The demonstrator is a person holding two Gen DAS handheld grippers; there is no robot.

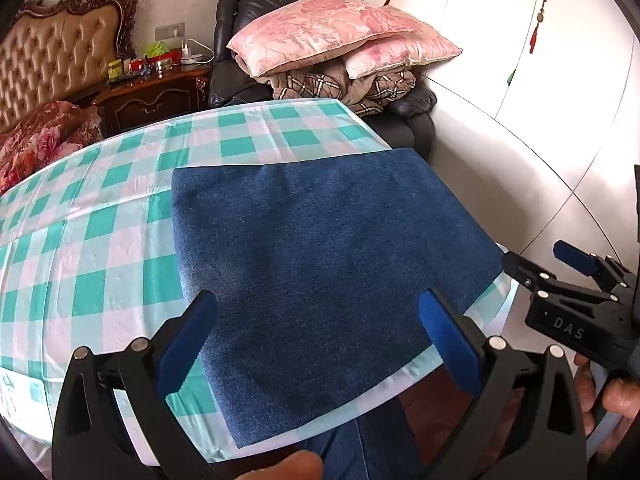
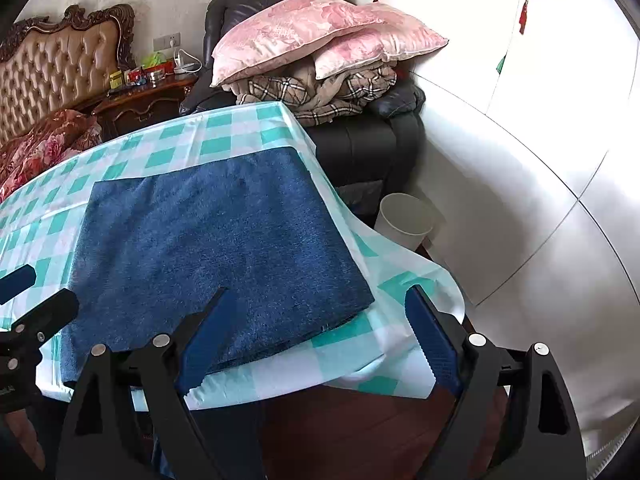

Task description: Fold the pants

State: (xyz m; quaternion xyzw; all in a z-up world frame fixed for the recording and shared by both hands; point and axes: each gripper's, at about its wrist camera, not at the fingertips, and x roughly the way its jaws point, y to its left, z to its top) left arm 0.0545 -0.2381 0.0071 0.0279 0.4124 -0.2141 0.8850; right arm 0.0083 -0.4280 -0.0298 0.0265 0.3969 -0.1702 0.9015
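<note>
The blue denim pants (image 1: 328,264) lie folded into a flat rectangle on the table with the teal-and-white checked cloth (image 1: 100,240); they also show in the right wrist view (image 2: 216,248). My left gripper (image 1: 316,336) is open and empty, hovering above the pants' near edge. My right gripper (image 2: 316,332) is open and empty over the pants' near right corner and the table's front edge. The right gripper also shows at the right of the left wrist view (image 1: 540,264), open.
A dark armchair (image 2: 360,140) piled with pink pillows (image 2: 320,32) and a plaid blanket stands behind the table. A white bin (image 2: 406,220) stands on the floor to the right. A bed (image 1: 52,60) and nightstand (image 1: 152,96) are at back left. White wardrobe doors (image 1: 540,80) are on the right.
</note>
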